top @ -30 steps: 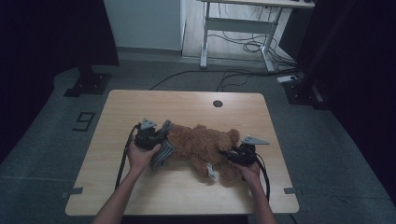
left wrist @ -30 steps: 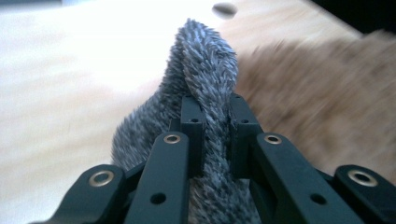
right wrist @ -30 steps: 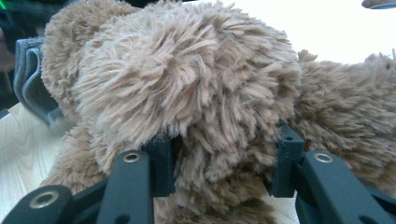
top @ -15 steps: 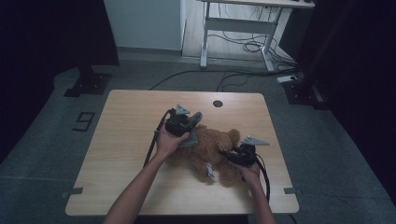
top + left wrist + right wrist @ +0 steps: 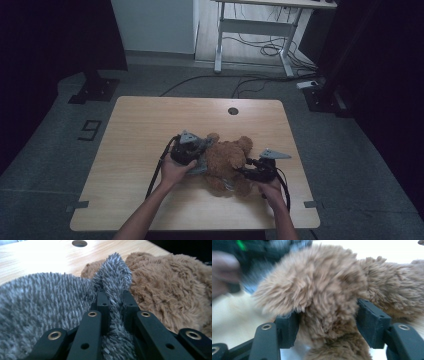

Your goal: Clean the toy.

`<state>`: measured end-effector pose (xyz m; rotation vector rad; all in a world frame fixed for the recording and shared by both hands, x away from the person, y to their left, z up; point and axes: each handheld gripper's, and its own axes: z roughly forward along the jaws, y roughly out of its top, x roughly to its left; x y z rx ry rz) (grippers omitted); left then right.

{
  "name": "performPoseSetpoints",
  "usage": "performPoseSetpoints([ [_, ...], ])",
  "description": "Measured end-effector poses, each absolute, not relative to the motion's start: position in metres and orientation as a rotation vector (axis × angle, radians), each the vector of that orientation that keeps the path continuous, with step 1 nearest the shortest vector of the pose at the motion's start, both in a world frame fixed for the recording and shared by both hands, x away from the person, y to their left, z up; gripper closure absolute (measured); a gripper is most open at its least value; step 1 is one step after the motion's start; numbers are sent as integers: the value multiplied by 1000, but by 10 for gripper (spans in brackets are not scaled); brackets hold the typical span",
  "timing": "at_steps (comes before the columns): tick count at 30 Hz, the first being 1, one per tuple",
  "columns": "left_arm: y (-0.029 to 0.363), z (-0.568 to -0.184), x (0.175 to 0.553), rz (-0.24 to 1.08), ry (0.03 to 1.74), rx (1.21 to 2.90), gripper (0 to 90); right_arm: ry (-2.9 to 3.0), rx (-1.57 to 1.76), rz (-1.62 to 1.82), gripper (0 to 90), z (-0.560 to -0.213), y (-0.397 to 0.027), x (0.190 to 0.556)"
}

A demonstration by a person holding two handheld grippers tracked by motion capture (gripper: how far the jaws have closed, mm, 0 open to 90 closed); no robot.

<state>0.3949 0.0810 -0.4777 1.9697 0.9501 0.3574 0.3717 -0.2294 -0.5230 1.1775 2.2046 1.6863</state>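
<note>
A brown teddy bear (image 5: 227, 157) lies near the table's front edge. A grey fuzzy cloth (image 5: 200, 164) lies against its left side. My left gripper (image 5: 202, 154) is shut on a fold of this grey cloth (image 5: 42, 302); the fold stands up between the jaws of the left gripper (image 5: 115, 296), with the bear (image 5: 170, 290) just behind. My right gripper (image 5: 241, 172) is at the bear's lower right. Its jaws have just been opening, and in the right gripper view the gripper (image 5: 328, 317) now stands open around a furry limb of the bear (image 5: 317, 285).
The wooden table (image 5: 150, 120) has a round cable hole (image 5: 233, 110) near its far edge. A white desk frame (image 5: 250, 30) and floor cables lie beyond it. The hand holding my left gripper (image 5: 224, 275) shows blurred past the bear.
My left hand has carried its gripper and the grey cloth rightward, from the bear's left end up onto its body. My right hand has stayed in place.
</note>
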Motion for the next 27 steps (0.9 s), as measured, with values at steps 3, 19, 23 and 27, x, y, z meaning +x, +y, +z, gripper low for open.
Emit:
performPoseSetpoints([
  [3,80,-483,381,388,917,1963,801,2143,1214,1775,337,-516,-243,366],
  [19,92,-499,334,433,863,1875,799,2320,1249,1661,166,-513,-203,372],
  [23,96,-502,328,426,861,1854,798,2336,1220,1650,331,-518,-201,367],
  [27,95,-506,320,443,861,1829,797,2316,1164,1639,474,-523,-199,355],
])
